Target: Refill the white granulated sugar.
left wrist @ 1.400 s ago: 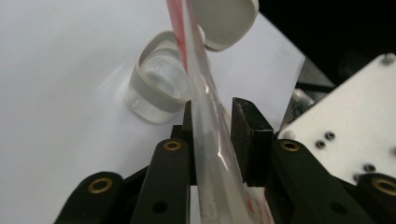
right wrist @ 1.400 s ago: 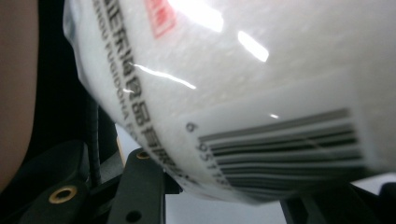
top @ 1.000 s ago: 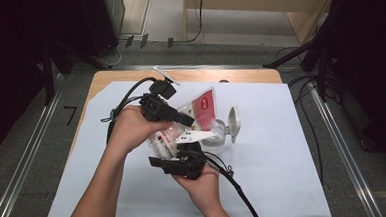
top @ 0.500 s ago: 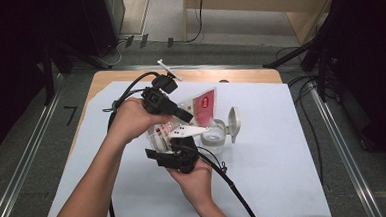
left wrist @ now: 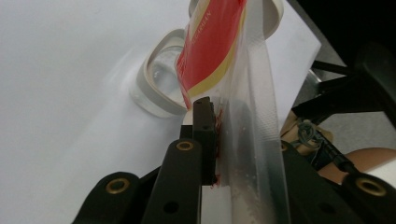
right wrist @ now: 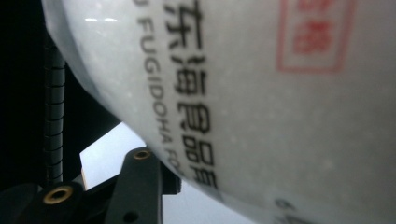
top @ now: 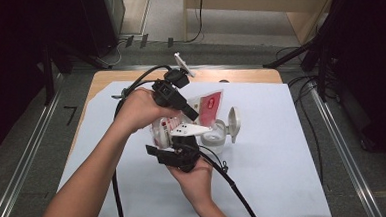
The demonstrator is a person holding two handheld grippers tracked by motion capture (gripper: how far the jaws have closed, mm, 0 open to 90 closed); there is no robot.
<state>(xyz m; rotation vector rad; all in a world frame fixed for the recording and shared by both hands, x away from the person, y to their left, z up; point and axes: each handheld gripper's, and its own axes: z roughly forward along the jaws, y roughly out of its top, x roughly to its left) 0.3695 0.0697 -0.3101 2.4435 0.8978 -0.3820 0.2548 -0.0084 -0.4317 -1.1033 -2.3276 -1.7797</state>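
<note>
A plastic bag [top: 208,107] with a red label and white grains is held tilted above the table between both grippers. My left gripper [top: 193,115] is shut on the bag's clear sealed edge [left wrist: 254,93], with one finger [left wrist: 204,126] pressed flat against the film. My right gripper [top: 181,140] comes up from below and is shut on the bag's full white end [right wrist: 261,93], which carries black print; one of its fingers [right wrist: 140,186] shows at the lower left. A clear glass jar [top: 213,139] stands just under the bag's red end, with its hinged lid [top: 234,124] open.
A white sheet [top: 284,174] covers the wooden table [top: 249,75]. Black cables [top: 235,191] trail from both grippers across the near side. Dark stands and floor cables [top: 299,63] ring the table's far and right edges.
My left hand has shifted a little up and to the right in the high view, taking the bag's top with it. The right hand has stayed in place under the bag.
</note>
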